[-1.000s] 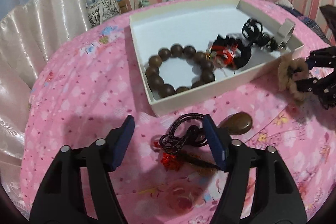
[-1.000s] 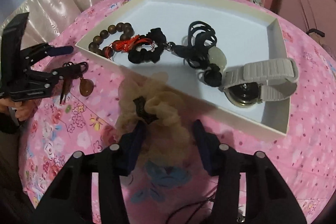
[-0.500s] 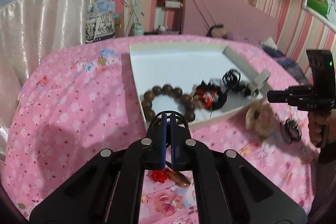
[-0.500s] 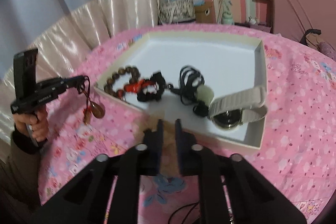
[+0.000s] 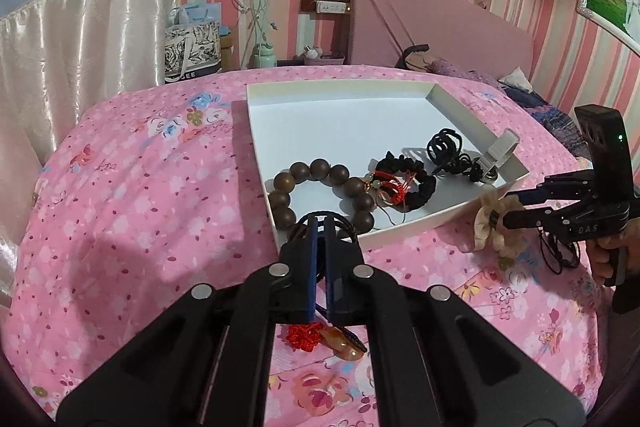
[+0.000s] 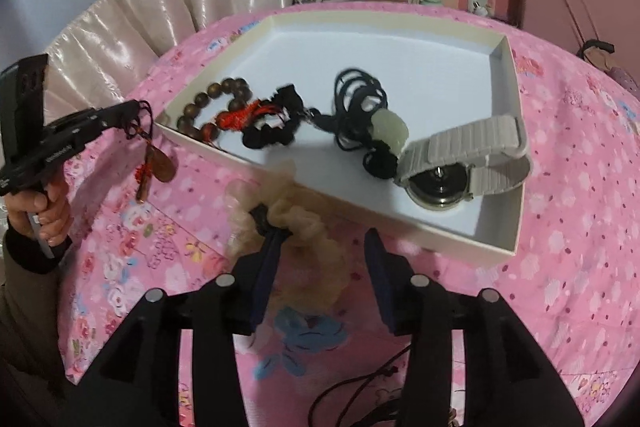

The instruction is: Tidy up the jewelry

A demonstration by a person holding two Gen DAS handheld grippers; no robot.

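left hand-held gripper (image 5: 319, 227): blue pads pressed together on the black braided cord of the amber teardrop pendant necklace (image 5: 344, 343); the smooth pendant and its red knotted tassel hang below the pads, lifted clear of the bed, just in front of the tray's near edge.
right hand-held gripper (image 6: 320, 247): fingers spread apart in the right wrist view; the cream ruffled fabric scrunchie (image 6: 304, 227) is bunched against the left finger (image 6: 268, 267), and the right finger is not touching it. Frame is blurred, so I cannot tell whether the scrunchie is hooked on the finger or resting on the bed.
white shallow cardboard tray (image 5: 340, 95): sits on the pink floral bedspread (image 5: 132, 195), straight low walls, matte floor.
tray contents, left to right in the left wrist view: dark brown round wooden bead bracelet (image 5: 320, 171); black crinkled fabric scrunchie (image 5: 416, 179) with a red tasselled charm over it; black coiled cord with a pale green jade-like bead (image 6: 390, 127); round metal watch on a grey ribbed strap (image 6: 472, 151).
spacing: bracelet and black scrunchie touching; watch in the tray's right corner.
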